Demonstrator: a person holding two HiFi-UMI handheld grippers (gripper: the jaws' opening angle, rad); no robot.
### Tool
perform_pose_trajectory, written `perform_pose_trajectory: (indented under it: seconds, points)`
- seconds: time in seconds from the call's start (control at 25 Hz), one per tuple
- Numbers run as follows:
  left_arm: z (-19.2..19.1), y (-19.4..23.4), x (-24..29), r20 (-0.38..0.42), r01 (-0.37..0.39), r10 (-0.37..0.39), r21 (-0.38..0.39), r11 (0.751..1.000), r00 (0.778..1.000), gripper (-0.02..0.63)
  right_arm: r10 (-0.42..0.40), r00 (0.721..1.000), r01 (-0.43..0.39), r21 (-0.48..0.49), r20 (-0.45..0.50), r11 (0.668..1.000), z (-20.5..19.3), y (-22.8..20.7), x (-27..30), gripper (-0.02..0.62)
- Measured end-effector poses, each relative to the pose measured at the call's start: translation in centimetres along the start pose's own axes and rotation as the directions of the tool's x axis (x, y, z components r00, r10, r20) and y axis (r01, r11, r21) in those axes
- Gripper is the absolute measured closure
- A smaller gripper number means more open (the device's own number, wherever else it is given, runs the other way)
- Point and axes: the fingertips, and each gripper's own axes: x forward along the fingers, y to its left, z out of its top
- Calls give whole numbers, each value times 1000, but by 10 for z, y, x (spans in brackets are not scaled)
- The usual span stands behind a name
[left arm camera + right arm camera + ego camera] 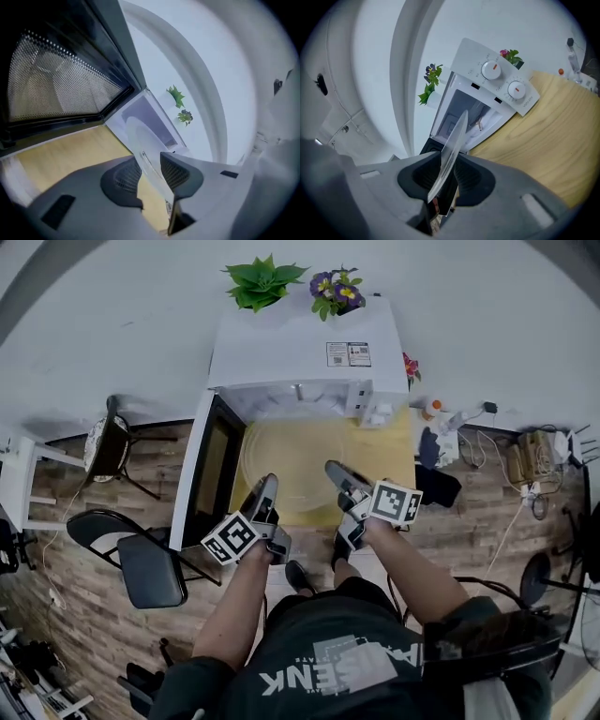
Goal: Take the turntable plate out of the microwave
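We hold the turntable plate (296, 457) between us, one gripper at each side of its near rim. It is a round disc of clear glass, so thin and colourless that from the head view it shows only as a pale circle with a faint raised ring, the wood of the table (396, 454) showing straight through it. It hangs level over the table, just in front of the open mouth of the white microwave (300, 343), whose dark door (210, 470) stands swung out to our left. We cannot tell whether its far edge is quite clear of the cavity. The left gripper (151, 169) has its ribbed pads drawn in narrow on the rim, and the glass runs away from them as a broad, milky oval towards the cavity. The right gripper (444, 174) pinches the rim more tightly. In its view we see the plate nearly edge-on, a slim bright sliver rising from between the jaws across the microwave's front, beside the two knobs (491, 70). A green plant (264, 282) and purple flowers (336, 292) stand behind the microwave.
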Motion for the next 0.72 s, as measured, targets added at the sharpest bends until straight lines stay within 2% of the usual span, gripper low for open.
perform_pose_trajectory:
  seconds: [0.32, 0.44, 0.52, 0.64, 0.68, 0.72]
  points:
    - [7, -38, -46, -51, 104, -99, 99, 990, 994, 479, -19, 997, 20, -10, 72, 1000, -20, 49, -36, 508]
    - [11, -54, -58, -63, 141, -135, 100, 985, 989, 479, -62, 994, 67, -45, 90, 997, -20, 65, -50, 508]
    - [11, -62, -64, -76, 154, -147, 89, 984, 986, 479, -53, 993, 59, -50, 110, 997, -19, 78, -56, 508]
    - [9, -73, -72, -97, 161, -153, 76, 984, 983, 479, -174, 978, 184, -85, 111, 979, -19, 76, -75, 508]
    - [8, -77, -76, -100, 162, -154, 77, 984, 983, 479, -146, 983, 156, -79, 113, 985, -20, 83, -77, 508]
    - [7, -81, -79, -101, 163, -154, 80, 983, 983, 479, -84, 990, 92, -66, 116, 994, -20, 94, -75, 508]
